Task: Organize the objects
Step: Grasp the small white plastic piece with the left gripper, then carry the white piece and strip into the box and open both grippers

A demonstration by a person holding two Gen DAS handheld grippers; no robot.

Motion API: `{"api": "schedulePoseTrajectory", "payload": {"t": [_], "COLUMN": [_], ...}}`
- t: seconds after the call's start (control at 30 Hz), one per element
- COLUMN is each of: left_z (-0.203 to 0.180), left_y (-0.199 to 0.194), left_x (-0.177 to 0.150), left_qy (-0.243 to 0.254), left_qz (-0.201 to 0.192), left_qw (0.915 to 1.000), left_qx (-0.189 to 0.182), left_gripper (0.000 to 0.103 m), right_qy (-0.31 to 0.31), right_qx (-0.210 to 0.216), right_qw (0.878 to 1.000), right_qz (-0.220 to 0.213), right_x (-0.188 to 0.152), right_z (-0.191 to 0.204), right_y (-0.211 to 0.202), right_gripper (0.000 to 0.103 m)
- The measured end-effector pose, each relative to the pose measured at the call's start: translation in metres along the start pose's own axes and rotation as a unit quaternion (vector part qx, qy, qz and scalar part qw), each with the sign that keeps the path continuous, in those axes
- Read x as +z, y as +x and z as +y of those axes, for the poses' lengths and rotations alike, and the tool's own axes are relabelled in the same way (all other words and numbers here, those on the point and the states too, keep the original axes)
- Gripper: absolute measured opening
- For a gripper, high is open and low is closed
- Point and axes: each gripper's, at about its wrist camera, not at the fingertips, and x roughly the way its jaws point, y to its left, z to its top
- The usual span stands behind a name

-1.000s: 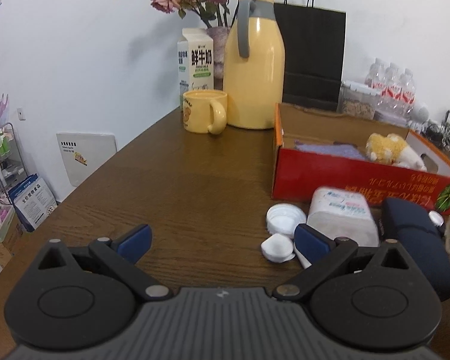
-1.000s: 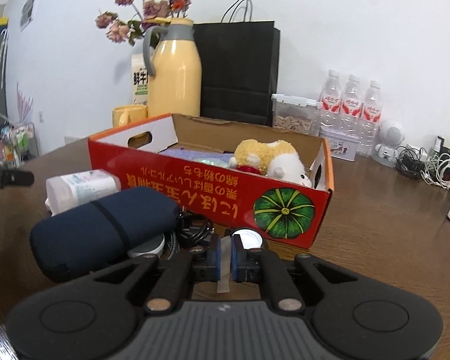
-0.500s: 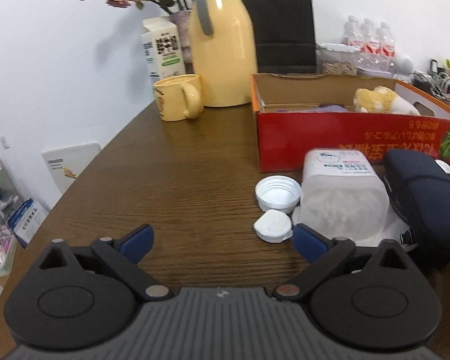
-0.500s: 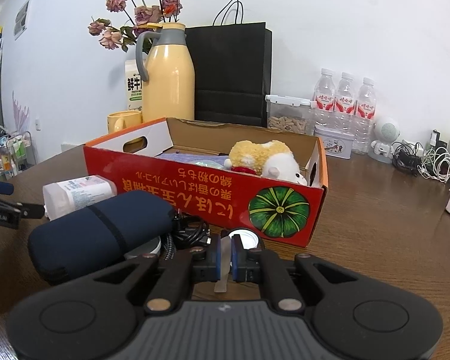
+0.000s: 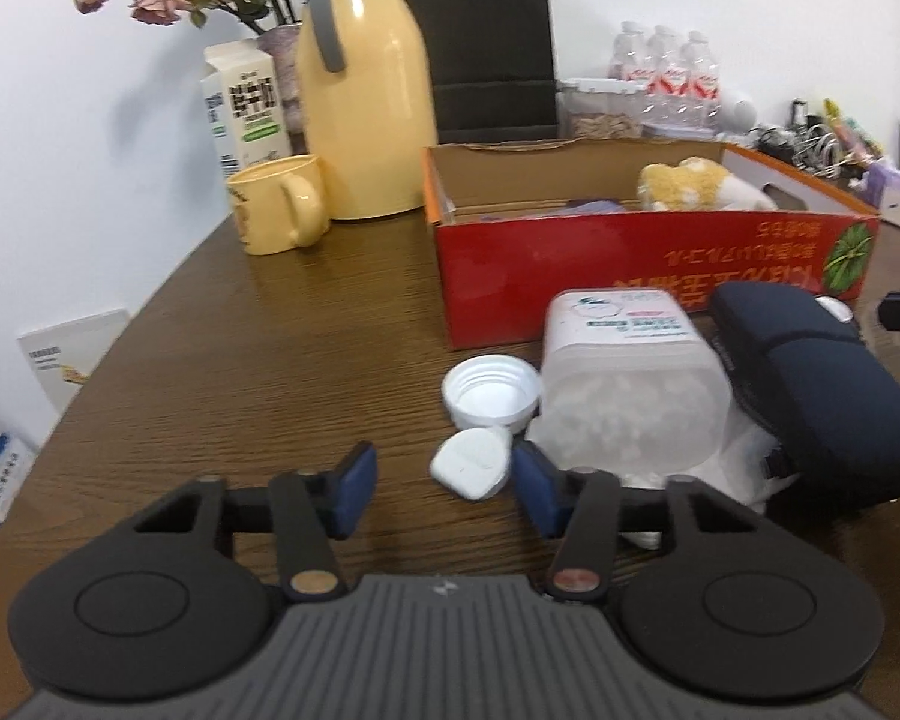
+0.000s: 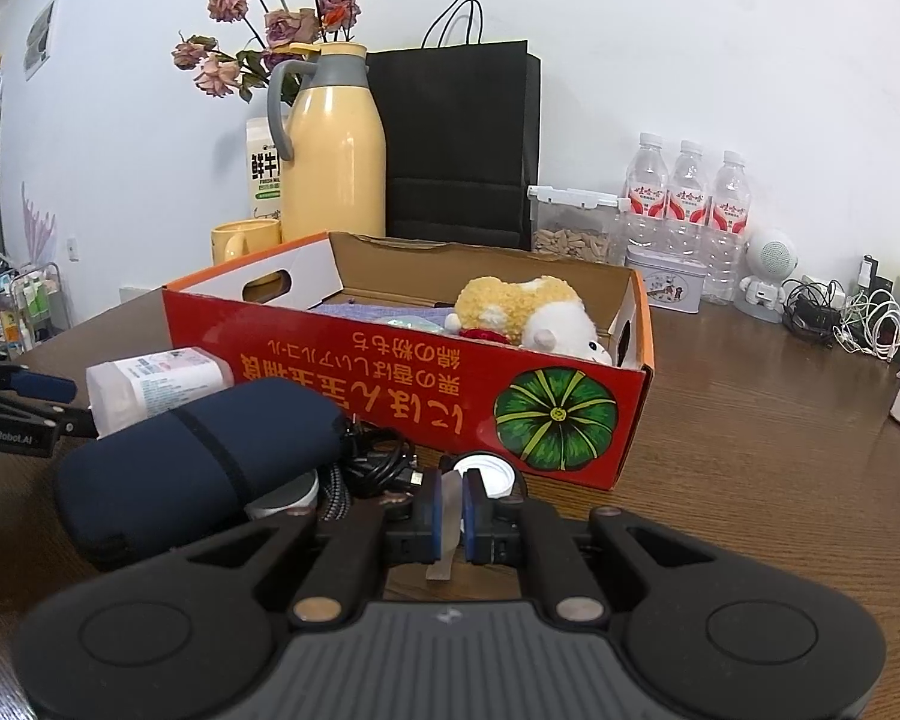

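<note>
In the left wrist view my left gripper (image 5: 444, 489) hovers low over the wooden table (image 5: 240, 372). Its jaws are closing, and a small white lid (image 5: 468, 471) lies between the pads, against the right one and apart from the left. Just beyond lie a white screw cap (image 5: 491, 393), a translucent jar (image 5: 630, 384) on its side and a navy pouch (image 5: 810, 396). In the right wrist view my right gripper (image 6: 450, 510) is shut on a thin pale strip (image 6: 447, 531) in front of the red box (image 6: 390, 372). The box holds a plush toy (image 6: 528, 312).
A yellow mug (image 5: 276, 204), a yellow thermos (image 5: 360, 102), a milk carton (image 5: 246, 108) and a black paper bag (image 5: 486, 42) stand at the back. A black cable (image 6: 384, 468) and a white cap (image 6: 486, 474) lie before the box. Water bottles (image 6: 684, 204) line the wall.
The left gripper's jaws have narrowed from wide open around the small white lid, and it has sunk and rolled a little toward the jar. The right gripper has stayed still and shut.
</note>
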Motion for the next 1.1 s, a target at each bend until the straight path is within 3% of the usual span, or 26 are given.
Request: {"api": "schedulePoseTrajectory", "payload": {"t": [0.1,0.7,1.1], "left_z": [0.002,0.014,0.002], "left_y": [0.002,-0.025,-0.050], "left_x": [0.000,0.006,0.045], "left_qy": [-0.005,-0.064,-0.061], "left_qz": [0.001,-0.052,-0.121], "left_qw": [0.9998,0.9963,0.9906], "left_qx": [-0.018,0.027,0.021], "left_gripper": [0.030,0.029,0.029], "right_qy": [0.000,0.002,-0.014], "right_qx": [0.000,0.003,0.000], "right_qw": [1.000,1.000,0.998], "right_qz": [0.000,-0.012,-0.055], "right_x": [0.000,0.000,0.027], "right_z": [0.000,0.000,0.004], "right_y": [0.000,-0.005,-0.019], "right_gripper": [0.006,0.006,0.006]}}
